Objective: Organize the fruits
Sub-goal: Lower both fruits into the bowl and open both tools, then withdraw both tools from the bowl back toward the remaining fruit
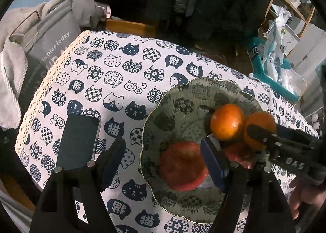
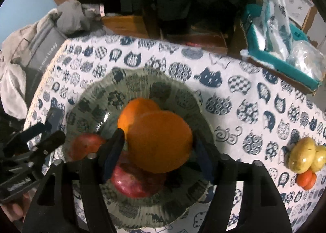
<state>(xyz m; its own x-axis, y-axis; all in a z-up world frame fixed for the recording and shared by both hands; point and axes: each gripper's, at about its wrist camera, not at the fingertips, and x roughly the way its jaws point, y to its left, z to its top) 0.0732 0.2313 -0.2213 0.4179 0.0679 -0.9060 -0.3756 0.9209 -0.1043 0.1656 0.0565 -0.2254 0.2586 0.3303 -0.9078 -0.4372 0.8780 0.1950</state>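
Observation:
A patterned glass plate [image 1: 183,98] [image 2: 91,98] on the cat-print tablecloth holds two oranges and two red apples. My left gripper [image 1: 163,161] [image 2: 49,133] hovers open over the plate's near side. One apple [image 1: 181,165] [image 2: 85,145] lies below, between its fingers, and the left finger is well clear of it. My right gripper [image 2: 159,153] [image 1: 264,128] stands open around the nearer orange [image 2: 161,141] [image 1: 258,118], with a gap at its right finger. The other orange [image 1: 227,123] [image 2: 134,112] rests against it. The second apple [image 2: 130,182] [image 1: 236,153] lies partly under the oranges.
A dark phone [image 1: 79,141] lies left of the plate. Two yellowish fruits [image 2: 301,155] and a small orange-red one [image 2: 305,180] sit near the cloth's right edge. A teal box [image 2: 285,63] with plastic bags stands at the back right. A grey bag [image 1: 46,41] leans at the left.

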